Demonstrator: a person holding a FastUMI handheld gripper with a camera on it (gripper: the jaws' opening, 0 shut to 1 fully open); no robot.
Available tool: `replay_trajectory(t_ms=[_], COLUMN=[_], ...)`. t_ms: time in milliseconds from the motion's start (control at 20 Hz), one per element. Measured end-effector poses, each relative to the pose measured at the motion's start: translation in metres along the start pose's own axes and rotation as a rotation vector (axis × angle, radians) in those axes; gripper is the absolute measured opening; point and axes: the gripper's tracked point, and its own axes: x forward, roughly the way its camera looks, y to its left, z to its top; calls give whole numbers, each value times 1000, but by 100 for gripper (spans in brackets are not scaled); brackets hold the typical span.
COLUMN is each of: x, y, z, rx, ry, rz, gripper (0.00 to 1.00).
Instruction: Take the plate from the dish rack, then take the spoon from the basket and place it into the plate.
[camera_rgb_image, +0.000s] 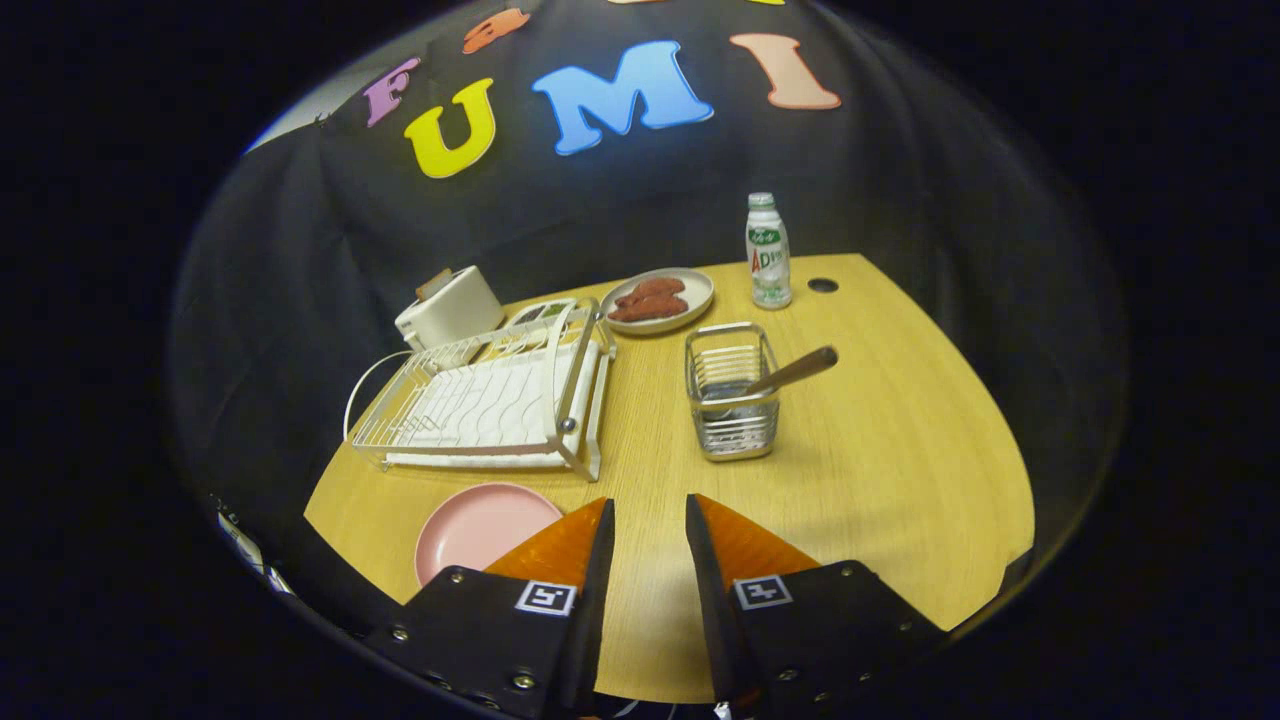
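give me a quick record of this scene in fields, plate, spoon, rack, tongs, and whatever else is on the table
plate: pink plate flat on the table, in front of the dish rack, beside the left finger
spoon: spoon in the wire basket, handle leaning out
tongs: tongs open, holding nothing, basket beyond them
other: toaster, dish of reddish food, bottle behind

The gripper (646, 520) hangs above the near edge of the table (900, 480), looking down and across it. Its two orange fingers (560, 545) stand parted with a plain gap of bare tabletop between them, gripping nothing and touching nothing. Both tips point away over the table, level with each other, each black mount carrying a square marker.
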Motion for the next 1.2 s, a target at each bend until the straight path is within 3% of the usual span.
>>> replay_trajectory(t_ms=[100,250,450,700,1200], x=[-13,-27,-31,-12,70], y=[-20,-19,-47,-74,-93], z=[27,53,67,70,64], rx=[-46,-94,-127,-127,-29], ry=[-132,-281,-406,-448,-451], rz=[-64,-6,-49,-82,-42], gripper=[43,43,43,43,43])
